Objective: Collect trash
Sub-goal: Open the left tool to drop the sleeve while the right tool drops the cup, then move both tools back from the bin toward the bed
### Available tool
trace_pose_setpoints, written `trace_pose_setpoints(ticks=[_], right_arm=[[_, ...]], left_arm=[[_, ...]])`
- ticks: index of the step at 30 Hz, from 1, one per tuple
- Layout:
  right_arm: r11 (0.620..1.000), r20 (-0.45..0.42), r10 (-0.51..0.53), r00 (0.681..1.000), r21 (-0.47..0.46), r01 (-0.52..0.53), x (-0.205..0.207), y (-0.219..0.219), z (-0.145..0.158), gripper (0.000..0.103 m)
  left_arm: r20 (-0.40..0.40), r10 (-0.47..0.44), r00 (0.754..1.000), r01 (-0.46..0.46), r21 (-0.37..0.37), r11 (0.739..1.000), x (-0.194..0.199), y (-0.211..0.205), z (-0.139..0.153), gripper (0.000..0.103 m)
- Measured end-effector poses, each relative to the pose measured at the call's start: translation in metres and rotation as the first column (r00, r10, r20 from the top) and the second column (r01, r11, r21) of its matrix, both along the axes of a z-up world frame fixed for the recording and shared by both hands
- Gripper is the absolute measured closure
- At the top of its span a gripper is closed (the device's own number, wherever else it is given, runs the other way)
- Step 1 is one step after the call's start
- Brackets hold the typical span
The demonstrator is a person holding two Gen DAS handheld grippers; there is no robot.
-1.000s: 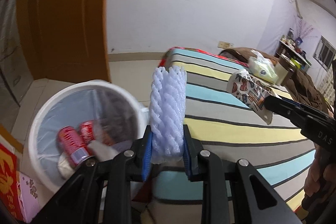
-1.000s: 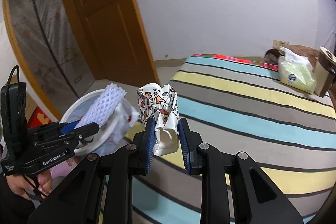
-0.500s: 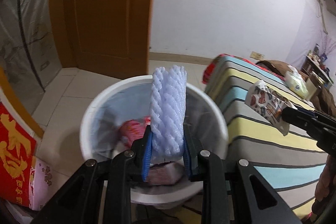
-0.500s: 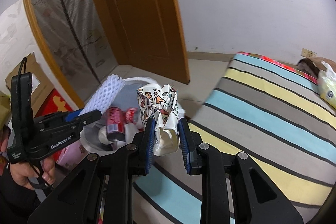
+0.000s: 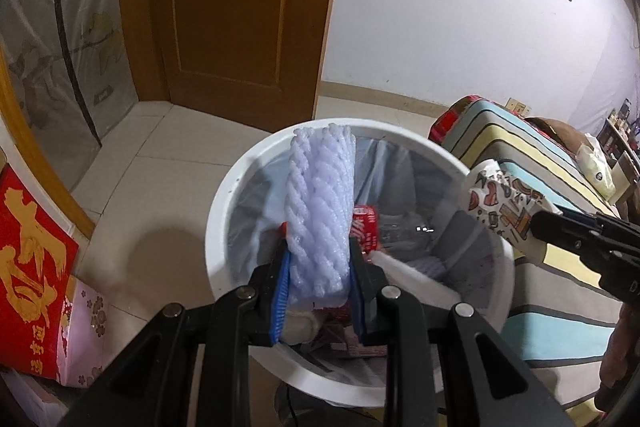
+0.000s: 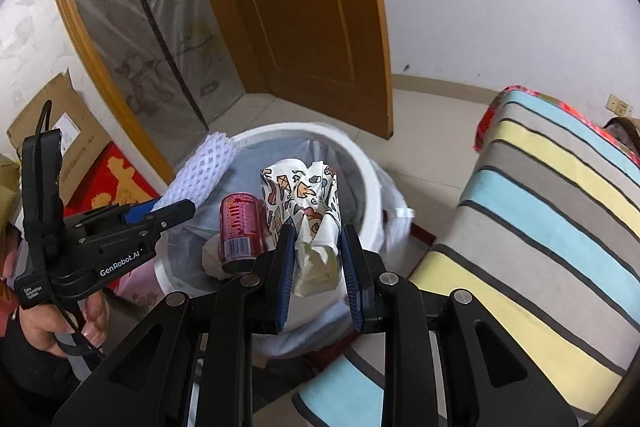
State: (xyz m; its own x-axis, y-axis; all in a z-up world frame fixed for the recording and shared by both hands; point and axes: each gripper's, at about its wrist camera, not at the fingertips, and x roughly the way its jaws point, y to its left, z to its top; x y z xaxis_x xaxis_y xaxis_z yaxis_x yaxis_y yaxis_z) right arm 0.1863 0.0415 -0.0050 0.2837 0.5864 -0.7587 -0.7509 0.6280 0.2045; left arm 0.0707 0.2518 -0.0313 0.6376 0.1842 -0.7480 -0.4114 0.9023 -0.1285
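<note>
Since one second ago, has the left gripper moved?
Yes. The left gripper, jaws shut on the foam net, has swung from the striped bed to over the white trash bin.

The foam net [image 5: 320,211] is pale lilac-white with a diamond mesh. The crumpled paper cup [image 6: 308,211] is white with orange and brown cartoon prints. The bin [image 5: 224,211] is white, a red can [image 6: 239,227] inside it. At three o'clock, the bed [image 6: 560,211] has yellow, grey and light-blue stripes edged black. The door [image 5: 240,7] is orange-brown. Both tools [image 5: 318,293] [image 6: 318,269] are black with blue pads.
</note>
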Motion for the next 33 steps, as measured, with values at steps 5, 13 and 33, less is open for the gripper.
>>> trace_pose_setpoints(ticks=[5, 13, 33], right_arm=[[0.999, -0.044, 0.035, 0.998, -0.026, -0.036, 0.004, 0.017, -0.009, 0.07], [0.998, -0.024, 0.049, 0.999, -0.042, -0.05, 0.001, 0.025, -0.006, 0.049], [0.993, 0.035, -0.112, 0.993, 0.025, 0.111, -0.021, -0.077, 0.032, 0.048]], left_arm=[[-0.009, 0.011, 1.0, -0.011, -0.025, 1.0, 0.001, 0.014, -0.009, 0.073], [-0.004, 0.019, 1.0, -0.019, -0.042, 0.999, 0.0, 0.02, -0.011, 0.046], [0.072, -0.116, 0.991, 0.115, 0.011, 0.993, -0.03, -0.085, 0.042, 0.042]])
